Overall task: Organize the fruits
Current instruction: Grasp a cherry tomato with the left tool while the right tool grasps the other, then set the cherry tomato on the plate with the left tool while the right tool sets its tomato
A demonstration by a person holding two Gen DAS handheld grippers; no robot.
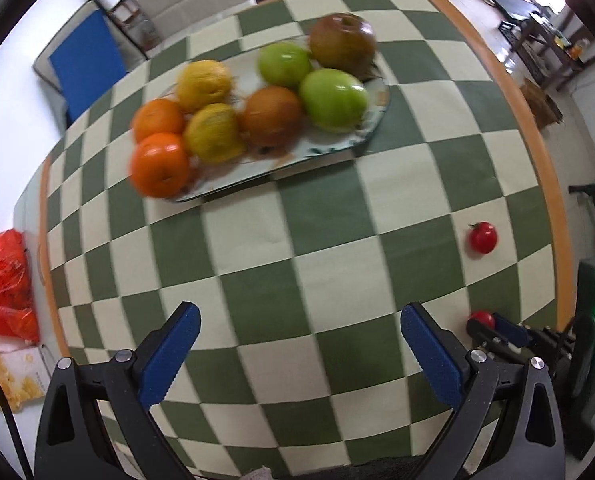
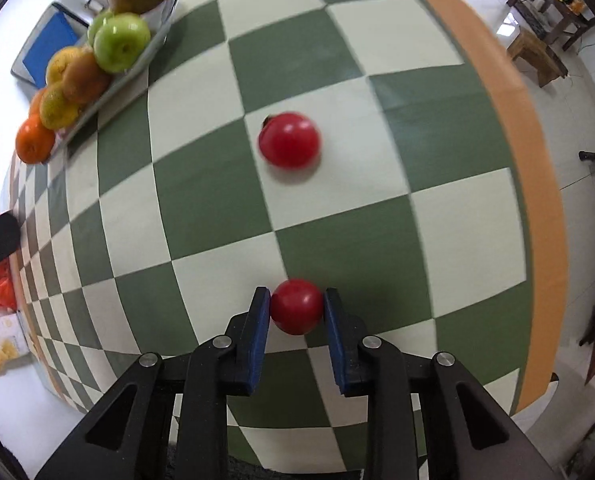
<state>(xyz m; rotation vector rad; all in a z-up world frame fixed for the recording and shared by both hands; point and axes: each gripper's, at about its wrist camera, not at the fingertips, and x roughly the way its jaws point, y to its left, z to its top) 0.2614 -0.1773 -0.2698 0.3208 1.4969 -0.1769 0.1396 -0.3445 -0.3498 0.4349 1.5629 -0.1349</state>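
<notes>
While oranges, lemons, green apples crowd the tray (image 1: 371, 130), right gripper (image 2: 297, 310) clamps one red tomato (image 2: 296, 306), second tomato (image 2: 289, 145) beside tray, left gripper (image 1: 299, 354) spread wide, empty.

The small red tomato (image 2: 296, 306) had a smooth, glossy skin, as did the green apples (image 1: 332, 100). The fingers (image 2: 257, 334) wore ridged blue rubbery pads on matt black plastic arms with bright metal pins. A matt checked cloth covered the tabletop (image 1: 321, 216).
</notes>
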